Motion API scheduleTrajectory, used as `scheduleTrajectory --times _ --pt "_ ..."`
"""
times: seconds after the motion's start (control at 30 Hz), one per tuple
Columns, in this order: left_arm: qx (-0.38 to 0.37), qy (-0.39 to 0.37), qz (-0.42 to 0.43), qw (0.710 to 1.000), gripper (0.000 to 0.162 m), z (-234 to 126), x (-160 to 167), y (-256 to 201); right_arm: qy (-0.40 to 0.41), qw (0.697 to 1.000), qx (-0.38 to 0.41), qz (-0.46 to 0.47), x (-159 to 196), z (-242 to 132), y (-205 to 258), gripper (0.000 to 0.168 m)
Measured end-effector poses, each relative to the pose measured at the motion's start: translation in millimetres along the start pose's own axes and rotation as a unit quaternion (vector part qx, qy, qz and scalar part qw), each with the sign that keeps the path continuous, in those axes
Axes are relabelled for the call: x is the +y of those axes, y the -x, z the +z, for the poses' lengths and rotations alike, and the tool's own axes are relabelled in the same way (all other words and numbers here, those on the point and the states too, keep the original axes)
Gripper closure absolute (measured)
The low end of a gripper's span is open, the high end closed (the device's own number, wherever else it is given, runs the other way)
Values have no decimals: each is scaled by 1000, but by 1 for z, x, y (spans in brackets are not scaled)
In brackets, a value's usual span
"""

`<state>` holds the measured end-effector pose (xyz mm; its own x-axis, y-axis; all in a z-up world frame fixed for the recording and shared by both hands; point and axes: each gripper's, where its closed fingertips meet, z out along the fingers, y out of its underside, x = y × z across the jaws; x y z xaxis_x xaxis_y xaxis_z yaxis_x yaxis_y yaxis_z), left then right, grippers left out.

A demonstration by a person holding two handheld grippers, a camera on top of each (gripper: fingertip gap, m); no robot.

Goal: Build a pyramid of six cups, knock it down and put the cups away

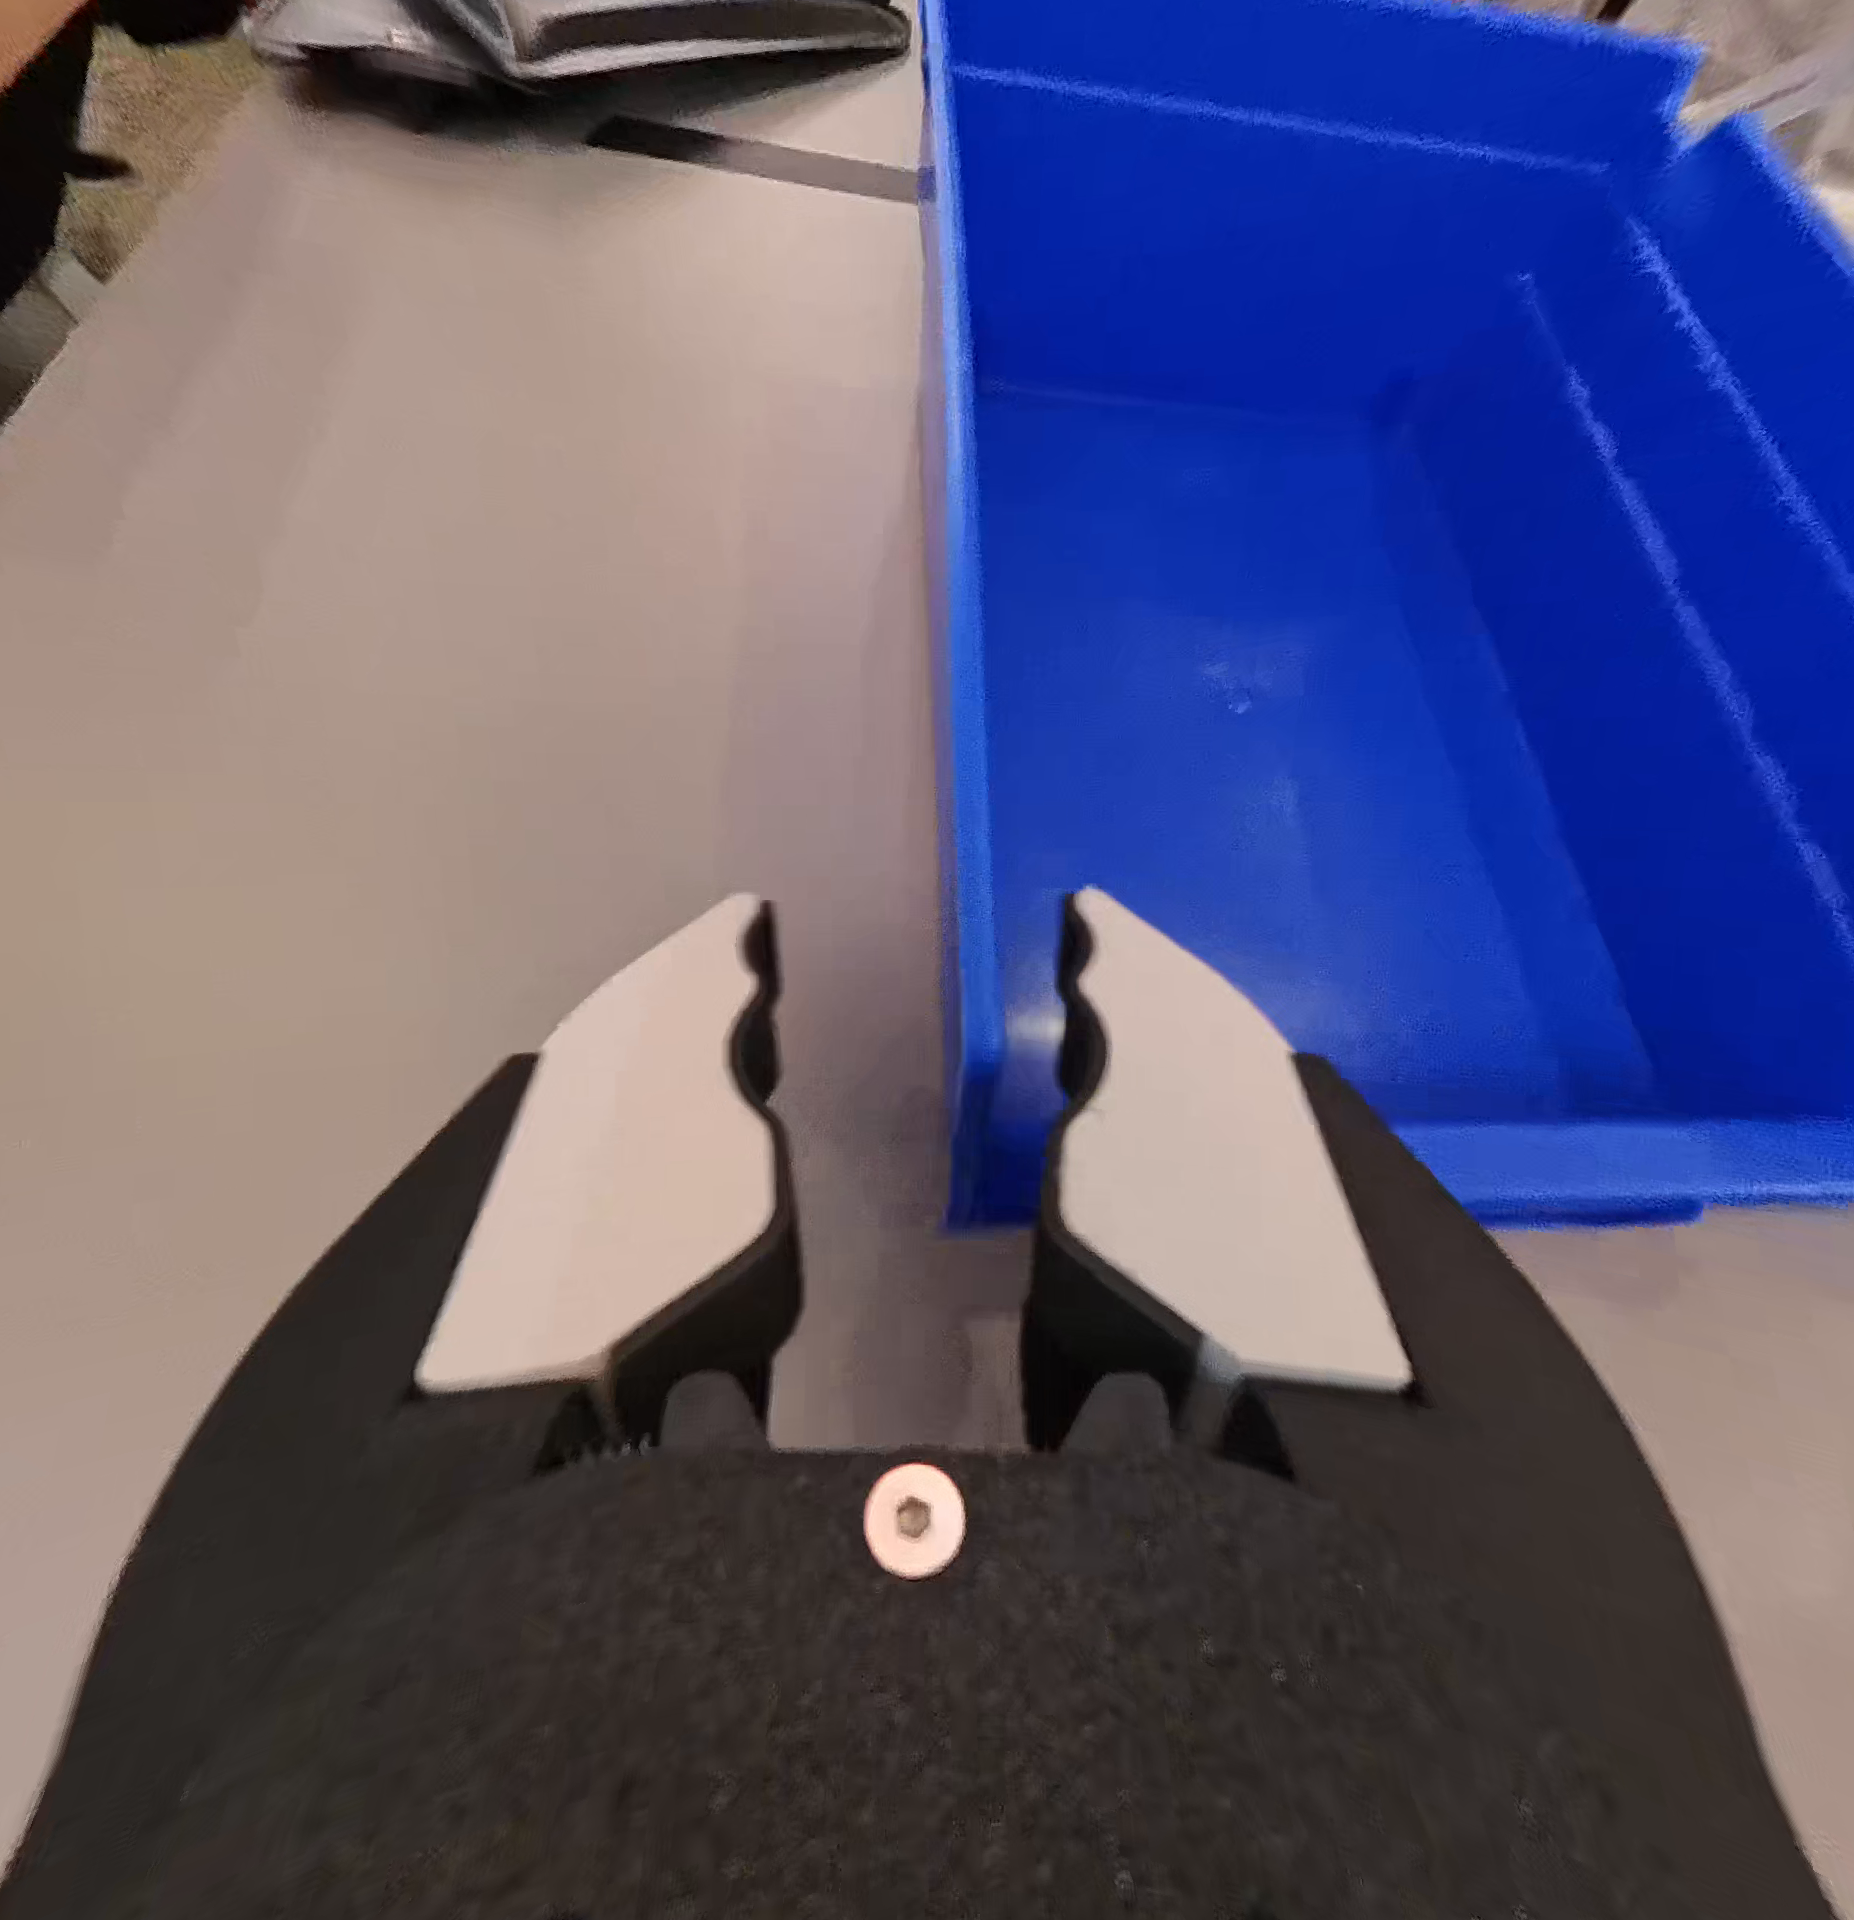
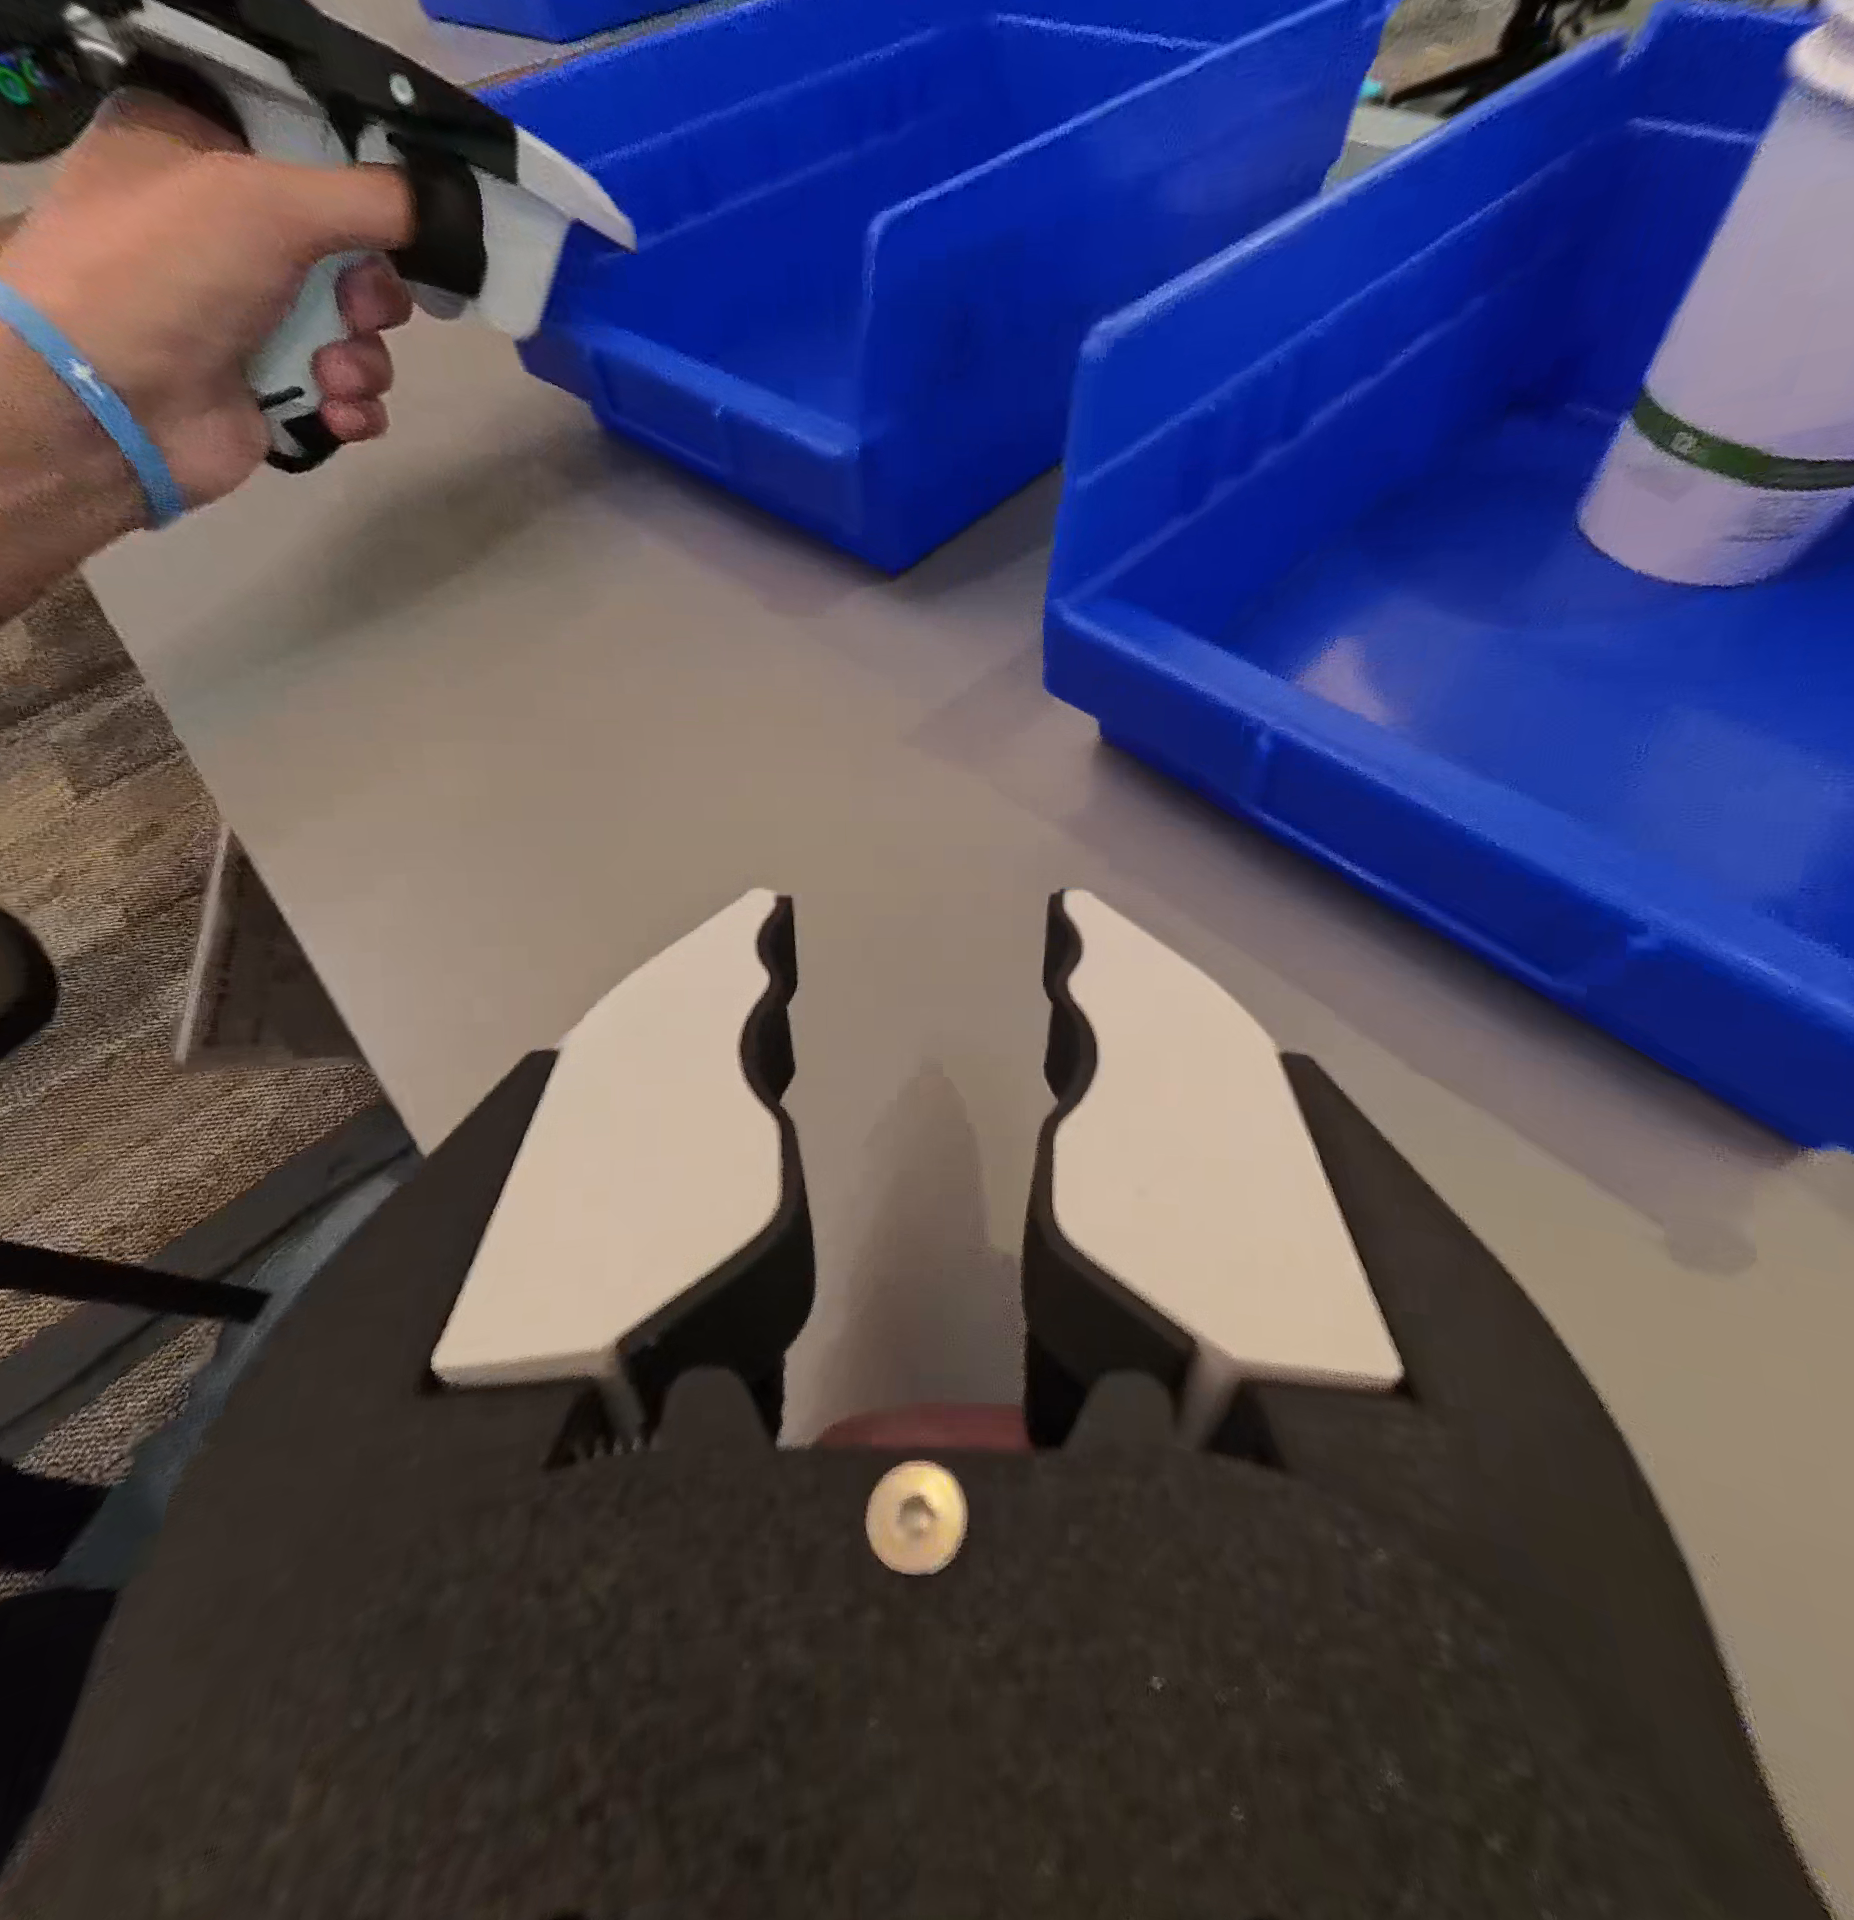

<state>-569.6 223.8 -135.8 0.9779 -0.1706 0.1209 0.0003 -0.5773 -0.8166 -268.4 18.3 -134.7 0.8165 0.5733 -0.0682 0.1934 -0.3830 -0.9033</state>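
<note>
A tall stack of white cups [image 2: 1754,343] with a green band stands leaning in the right blue bin [image 2: 1318,769]. My right gripper [image 2: 918,899] is open and empty above the grey table [image 2: 642,727], in front of that bin. My left gripper [image 1: 918,904] is open and empty, low over the table at the near left corner of an empty blue bin [image 1: 1318,727]. The right wrist view shows the left gripper [image 2: 580,281] in a person's hand [image 2: 175,343], at the near corner of the middle blue bin [image 2: 798,416]. No loose cups are in view.
A divider wall splits the middle bin. A third blue bin [image 2: 549,16] shows at the far edge. A dark red sliver [image 2: 918,1425] peeks out under my right gripper's base. The table's left edge drops to patterned carpet [image 2: 92,831]. Grey folded material [image 1: 590,42] lies at the table's far end.
</note>
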Motion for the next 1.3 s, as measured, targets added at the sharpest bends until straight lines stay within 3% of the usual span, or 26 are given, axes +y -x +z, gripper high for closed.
scheduleTrajectory --times 0.07,0.33,0.5,0.67,0.73,0.83,1.0,1.17,1.3 --pt "34 -5 -33 999 155 0 -3 -10 7 1000 14 -2 -6 16 4 123" --pt "-37 -6 -49 998 158 -55 39 -26 -1 996 72 48 -40 87 27 123" --pt "-55 -11 -60 997 158 -98 70 -39 -17 991 125 38 -55 110 36 127" --pt "-95 -27 -45 994 158 -127 89 -38 -16 987 148 60 -56 108 41 166" --pt "-99 -39 -57 993 158 -135 92 -37 -27 987 150 44 -61 103 46 166" --pt "-117 -71 -39 990 159 -149 79 -41 -70 984 164 18 -81 88 48 166" --pt "-88 -131 -15 987 159 -160 21 -85 -130 971 198 15 -125 39 11 165" --pt "-7 -161 36 986 159 -140 -46 -201 -156 947 279 14 -158 -51 -86 165" --pt "70 -165 86 980 159 -114 -76 -333 -150 918 366 21 -150 -145 -182 166"
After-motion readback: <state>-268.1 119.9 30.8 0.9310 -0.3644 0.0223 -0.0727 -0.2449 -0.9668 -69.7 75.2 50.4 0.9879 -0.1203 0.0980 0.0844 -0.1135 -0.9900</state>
